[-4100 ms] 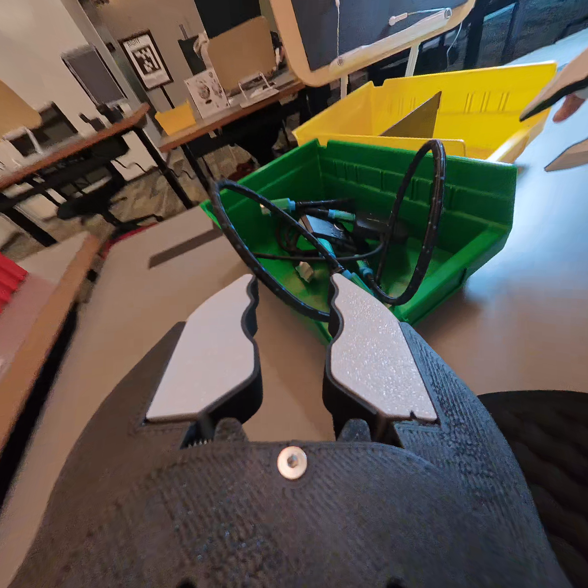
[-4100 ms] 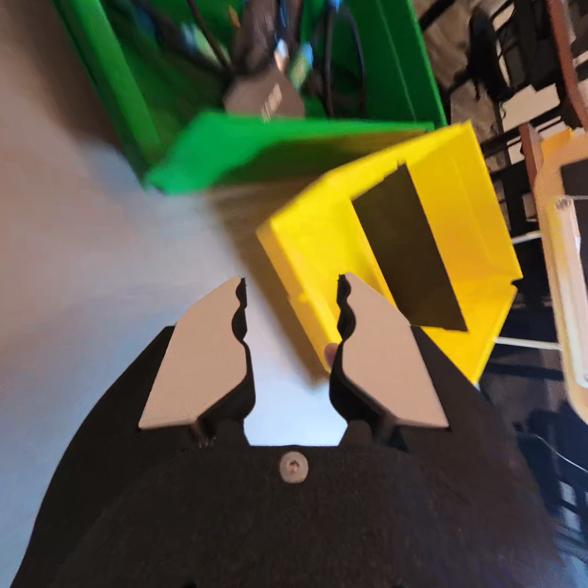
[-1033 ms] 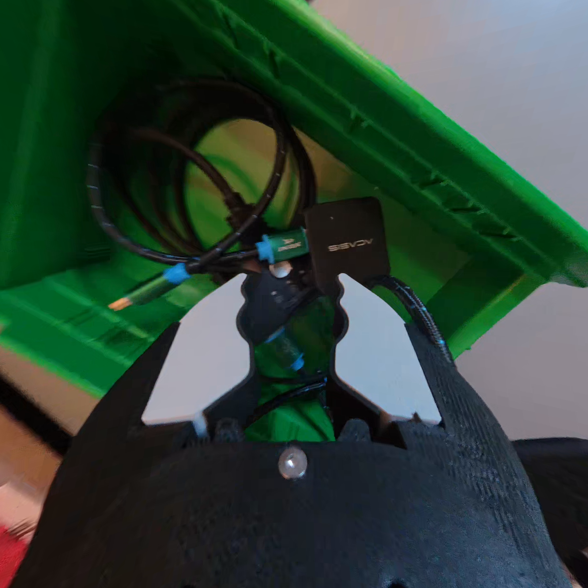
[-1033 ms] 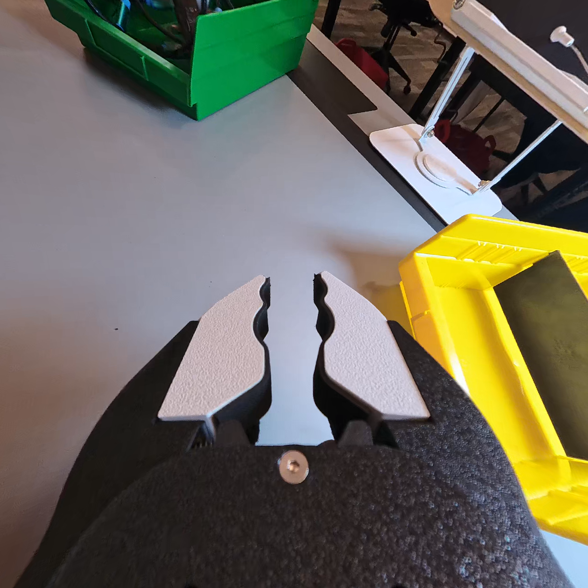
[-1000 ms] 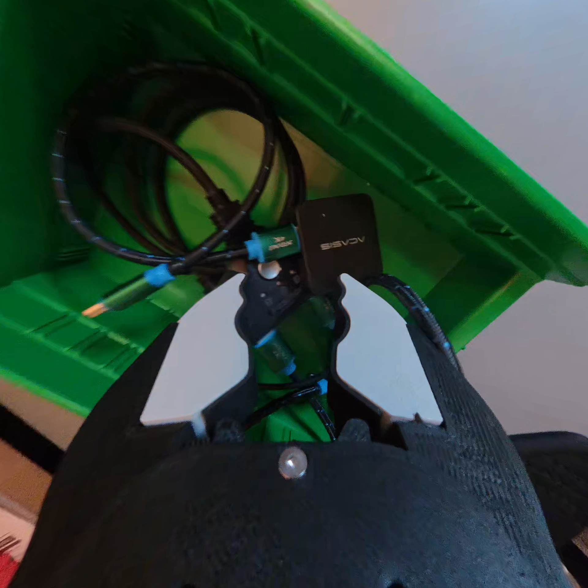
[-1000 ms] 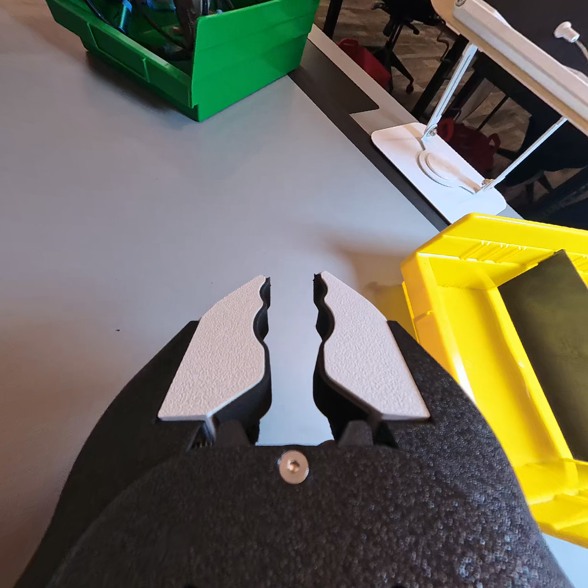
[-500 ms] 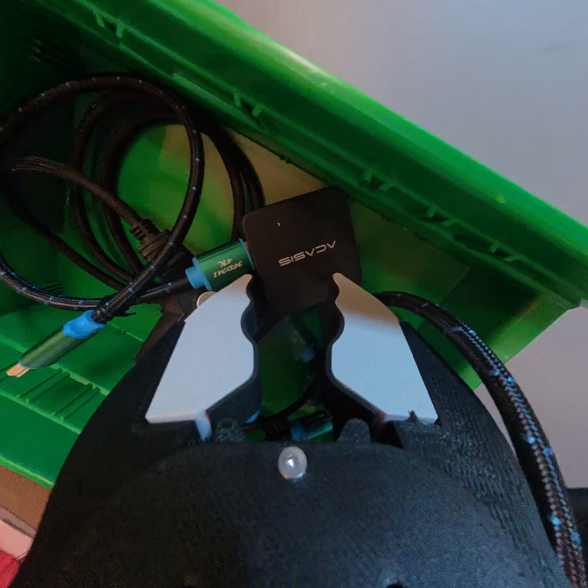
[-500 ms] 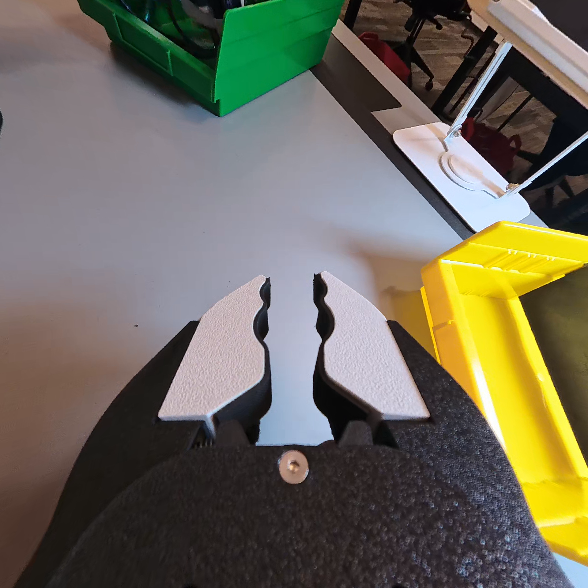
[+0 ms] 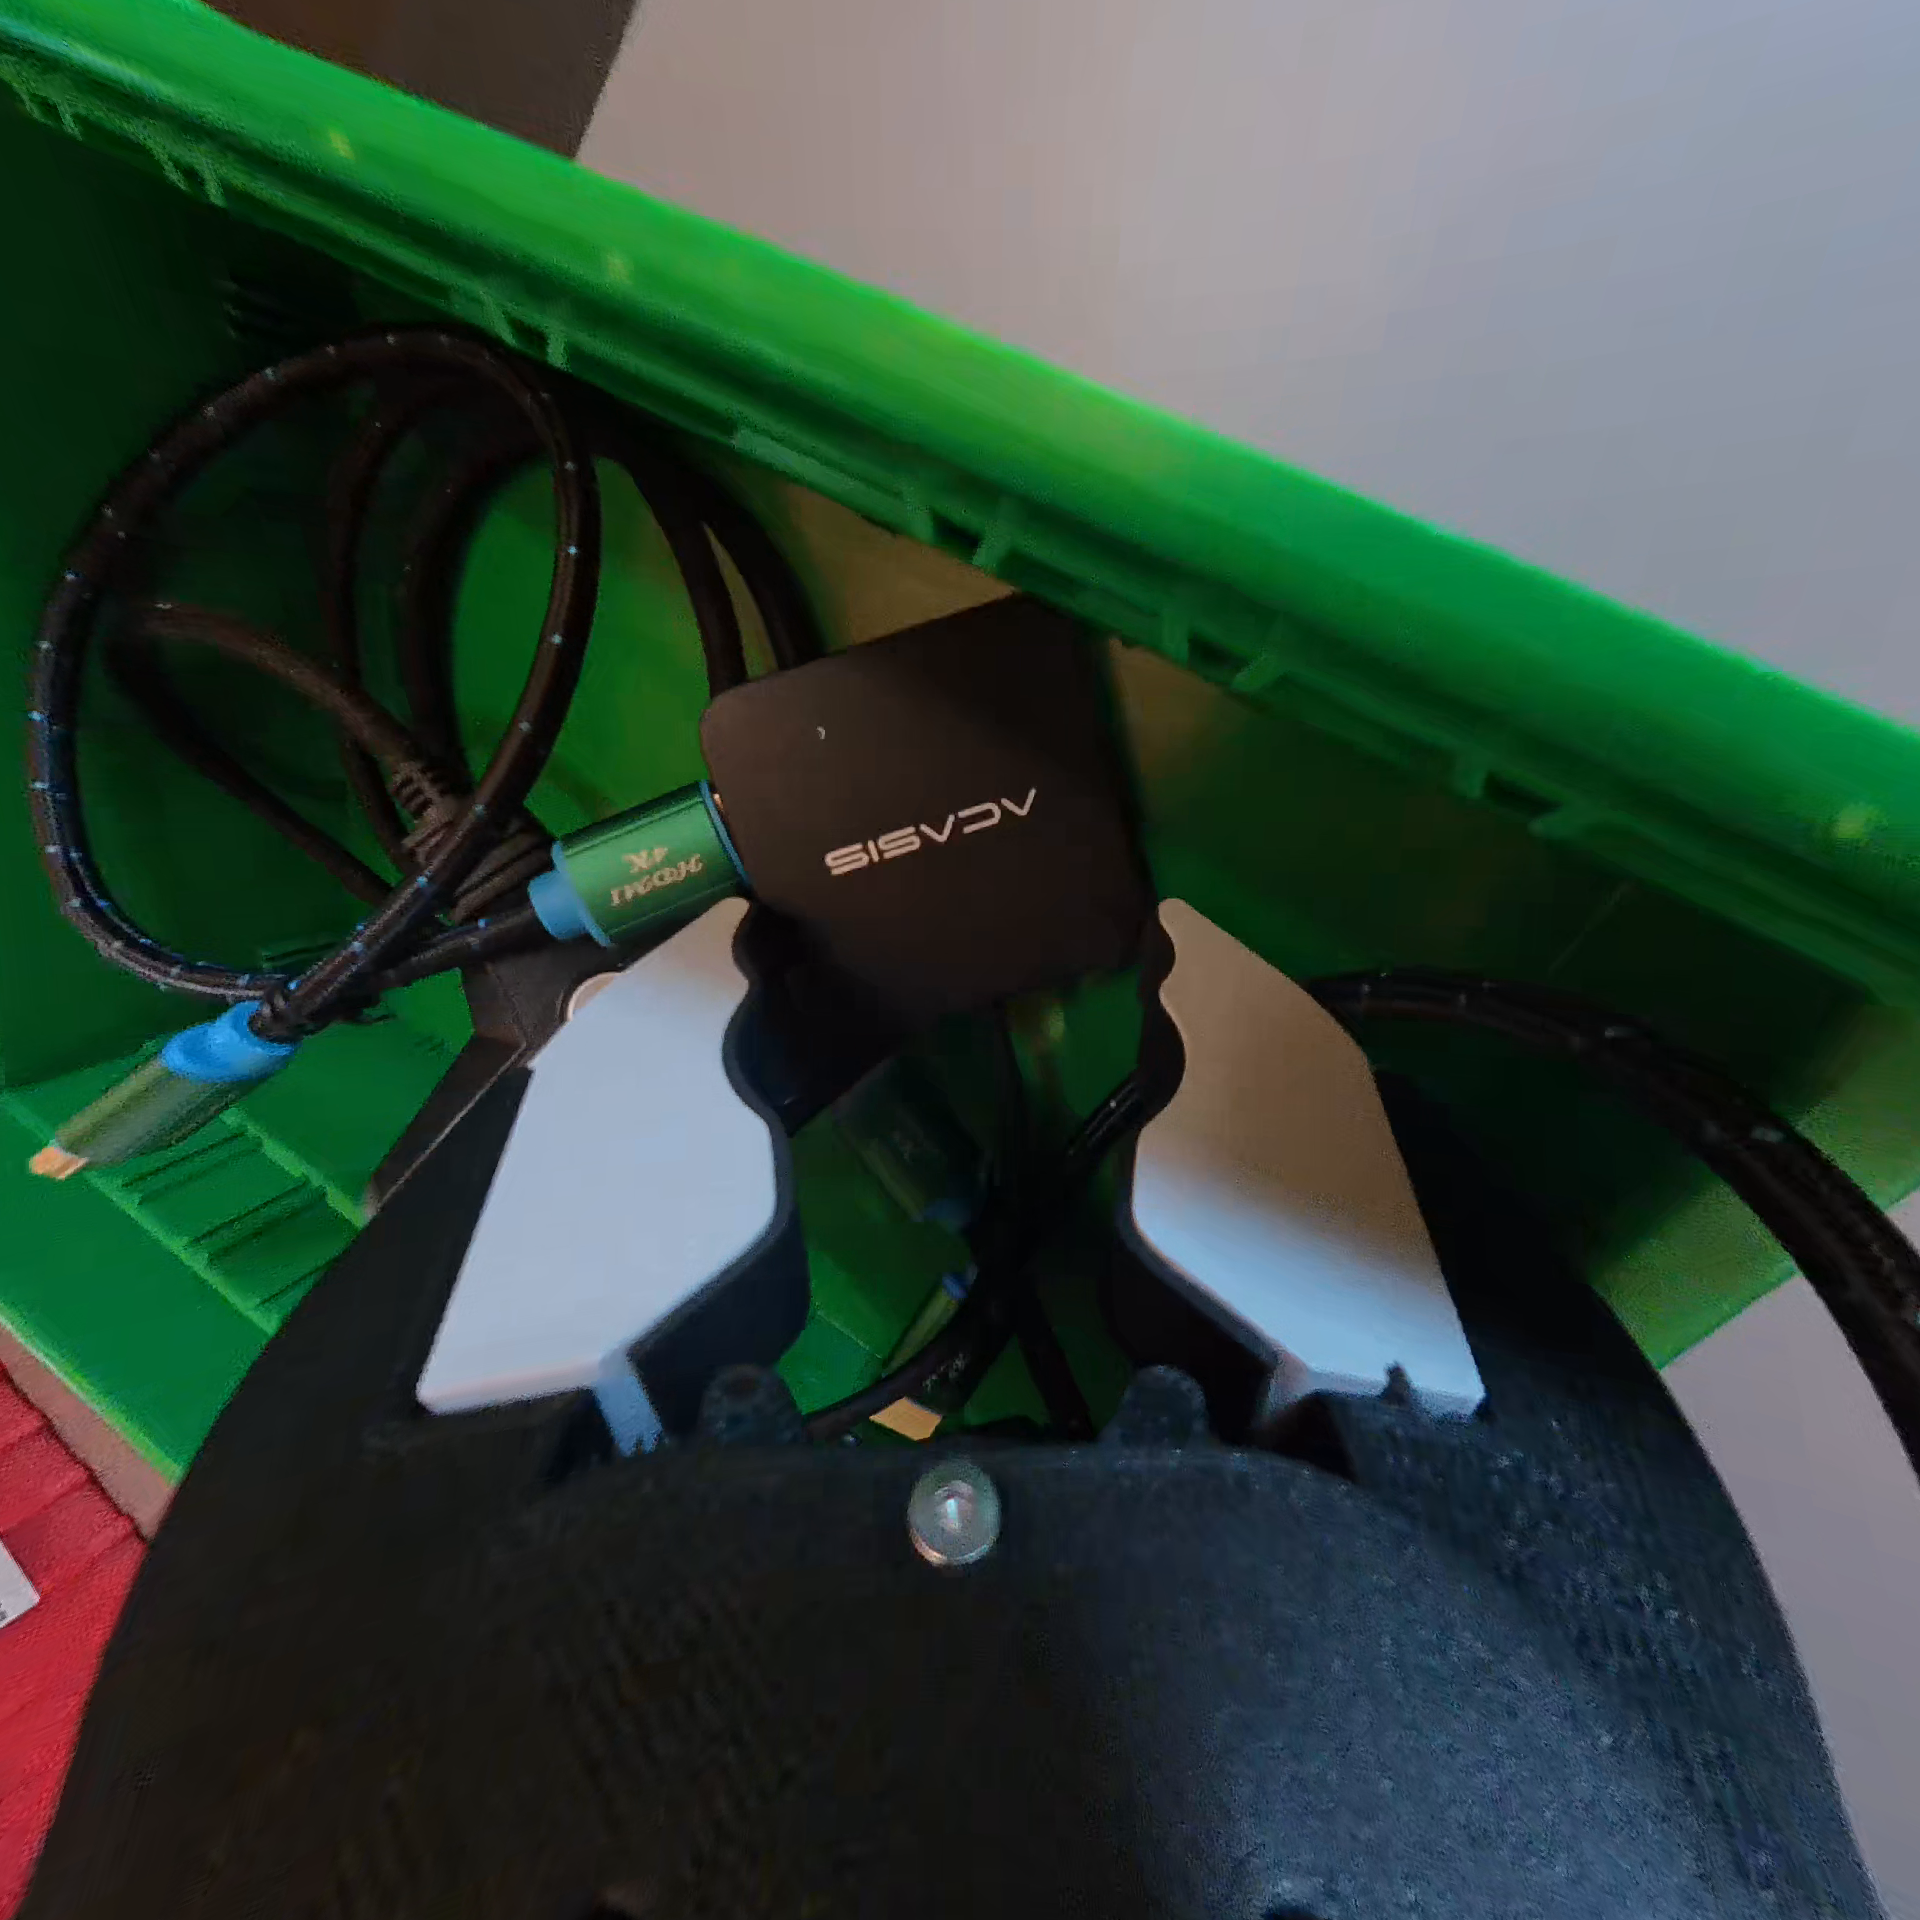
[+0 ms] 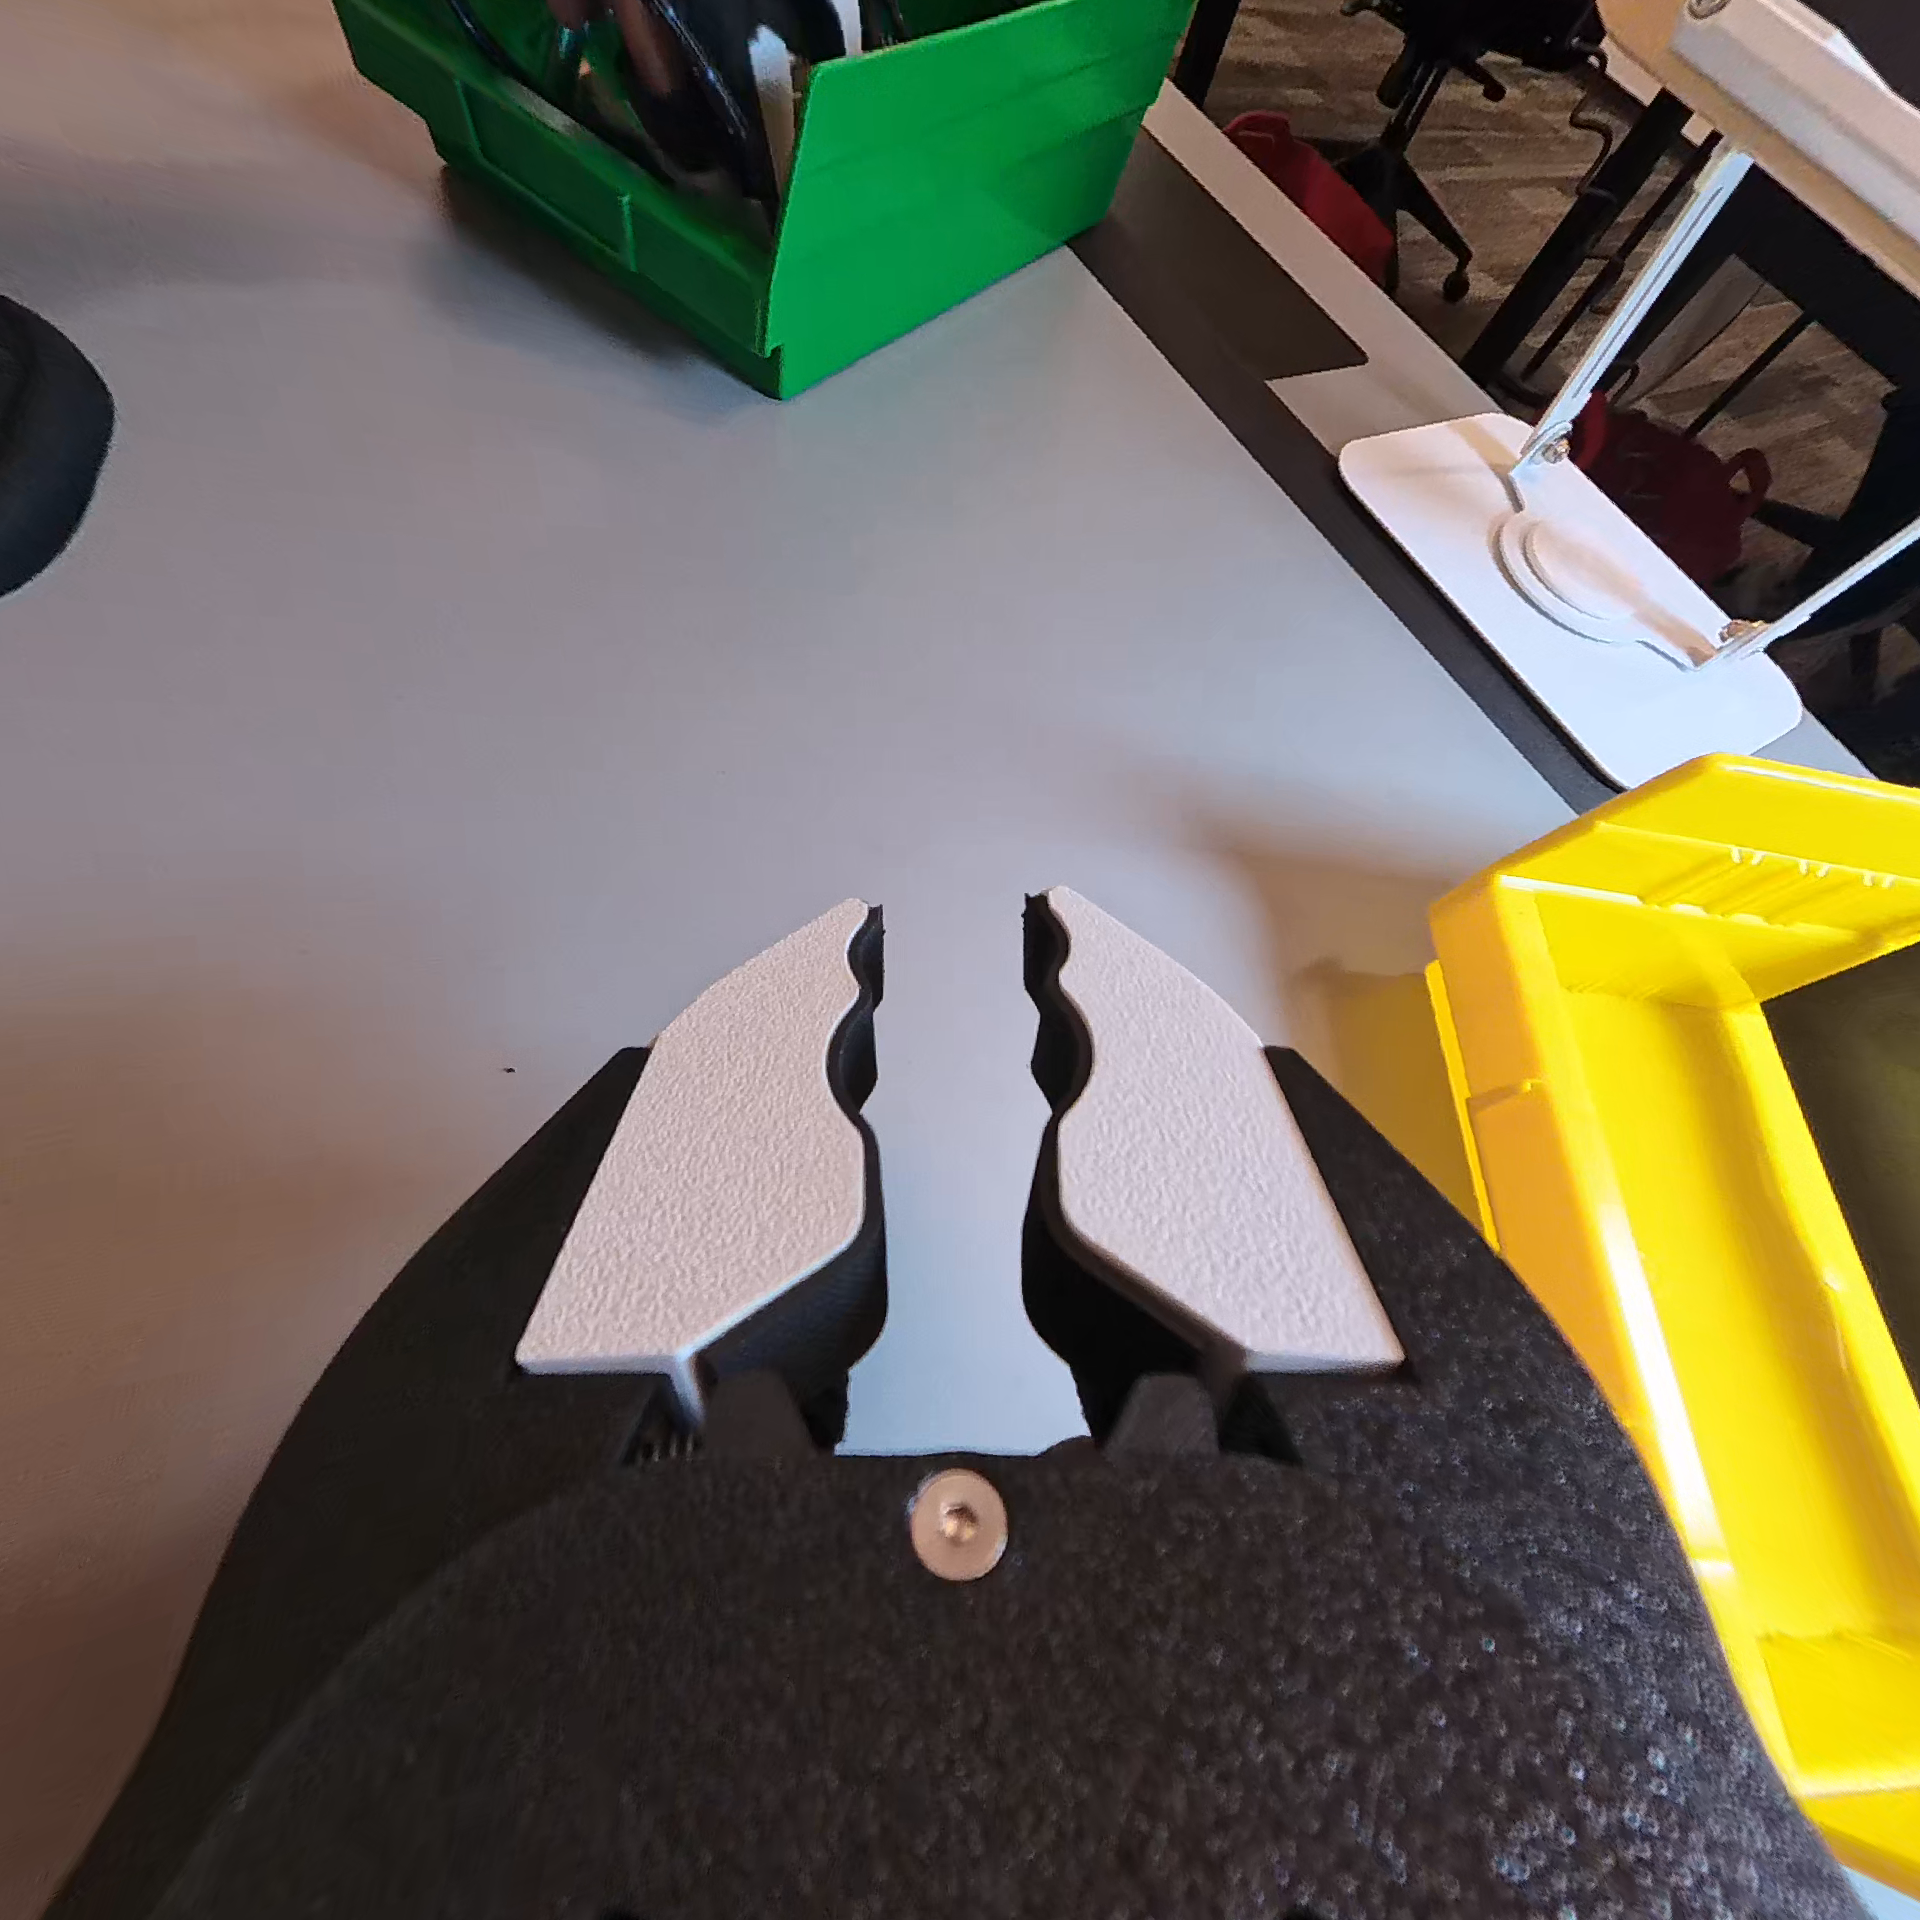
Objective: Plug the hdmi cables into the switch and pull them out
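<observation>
In the left wrist view a black HDMI switch (image 9: 925,821) lies inside a green bin (image 9: 1039,436). One green HDMI plug (image 9: 639,873) sits in the switch's left side. A second green plug with a blue collar (image 9: 156,1091) lies loose at the left among coiled black braided cables (image 9: 312,644). My left gripper (image 9: 951,935) is open inside the bin, and the switch's near edge lies between its fingertips. I cannot tell if they touch it. My right gripper (image 10: 954,914) is open and empty above the grey table (image 10: 520,675).
A yellow bin (image 10: 1558,1143) stands close to the right of my right gripper. The green bin (image 10: 935,177) is at the far end of the table. A white lamp base (image 10: 1558,592) stands at the table's right edge, and office chairs lie beyond it. The tips of one gripper are about 40 cm away from the tips of the other.
My left gripper has moved closer to the switch and its jaws have spread wider around the switch's near edge. My right gripper has turned slightly left, still open and empty.
</observation>
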A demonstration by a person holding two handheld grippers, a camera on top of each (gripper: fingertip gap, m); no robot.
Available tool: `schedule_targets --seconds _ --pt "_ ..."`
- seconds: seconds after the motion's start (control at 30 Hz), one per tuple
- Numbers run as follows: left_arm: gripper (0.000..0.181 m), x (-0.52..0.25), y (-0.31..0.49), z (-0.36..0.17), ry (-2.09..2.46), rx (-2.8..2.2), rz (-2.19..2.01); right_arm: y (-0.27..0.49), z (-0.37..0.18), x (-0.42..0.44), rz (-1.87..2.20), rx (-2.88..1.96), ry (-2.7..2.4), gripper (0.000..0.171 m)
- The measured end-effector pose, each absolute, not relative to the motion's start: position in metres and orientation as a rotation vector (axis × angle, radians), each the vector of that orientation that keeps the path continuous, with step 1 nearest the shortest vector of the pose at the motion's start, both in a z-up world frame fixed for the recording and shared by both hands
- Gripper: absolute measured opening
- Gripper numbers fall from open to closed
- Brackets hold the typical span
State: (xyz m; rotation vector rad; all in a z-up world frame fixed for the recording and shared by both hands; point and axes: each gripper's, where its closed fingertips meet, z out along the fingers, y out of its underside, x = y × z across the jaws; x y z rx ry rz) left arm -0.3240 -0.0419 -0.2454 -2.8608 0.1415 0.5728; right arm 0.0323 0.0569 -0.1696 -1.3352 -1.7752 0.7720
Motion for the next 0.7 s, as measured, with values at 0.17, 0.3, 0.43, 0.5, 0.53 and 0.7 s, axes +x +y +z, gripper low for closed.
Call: schedule_targets --seconds 0.17,0.3,0.43,0.5,0.53,0.7 --pt "0.069 -0.324 -0.042 -0.245 0.158 -2.829 0.569 0.055 -0.167 0.033 0.766 -1.321 -1.774 0.026" --pt "0.069 -0.323 -0.043 -0.239 0.175 -2.765 0.529 0.063 -0.167 0.036 0.75 -1.33 -1.754 0.026" --pt "0.068 -0.322 -0.047 -0.212 0.157 -2.663 0.492 0.069 -0.167 0.034 0.782 -1.356 -1.724 0.025" --pt "0.068 -0.323 -0.05 -0.189 0.125 -2.58 0.471 0.068 -0.167 0.032 0.791 -1.349 -1.72 0.025" --pt "0.068 -0.322 -0.052 -0.176 0.115 -2.537 0.453 0.067 -0.167 0.031 0.79 -1.34 -1.72 0.025" --pt "0.067 -0.322 -0.066 -0.11 0.088 -2.309 0.458 0.06 -0.162 0.026 0.791 -1.281 -1.724 0.025"
